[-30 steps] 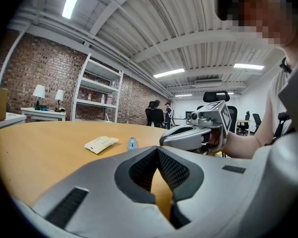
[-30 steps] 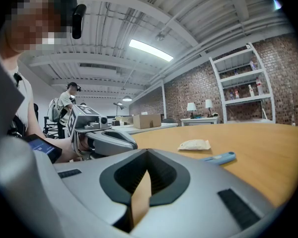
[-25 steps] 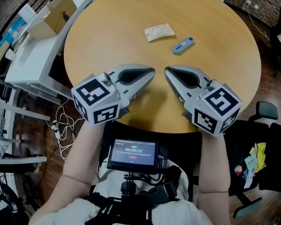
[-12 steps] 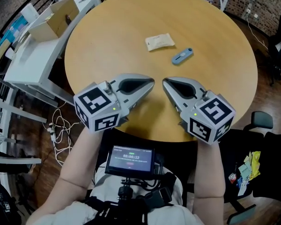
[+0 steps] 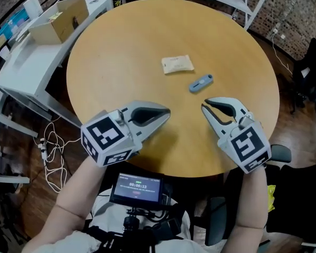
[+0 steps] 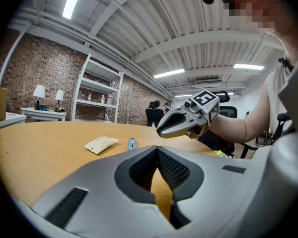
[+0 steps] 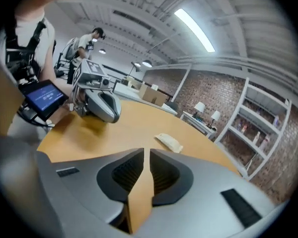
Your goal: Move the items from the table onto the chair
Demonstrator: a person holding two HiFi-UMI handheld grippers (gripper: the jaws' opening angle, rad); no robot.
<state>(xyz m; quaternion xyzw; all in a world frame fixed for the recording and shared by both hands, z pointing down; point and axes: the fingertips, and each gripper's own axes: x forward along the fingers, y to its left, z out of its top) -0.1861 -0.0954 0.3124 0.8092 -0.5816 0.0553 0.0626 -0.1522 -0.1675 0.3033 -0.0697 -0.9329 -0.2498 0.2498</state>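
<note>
There the left tongs [image 5: 167,111] sit pressed together, empty. The right tongs [image 5: 204,106] have just been easing apart, nothing between. The pale packet [image 5: 177,64] and the small blue item [image 5: 200,83] lie near each other on the counter [image 5: 121,62] — packet print unreadable.

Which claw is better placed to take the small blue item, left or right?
Right. The right claw sits close to the blue item, and its empty jaws have just been opening. The left claw is shut and farther away.
</note>
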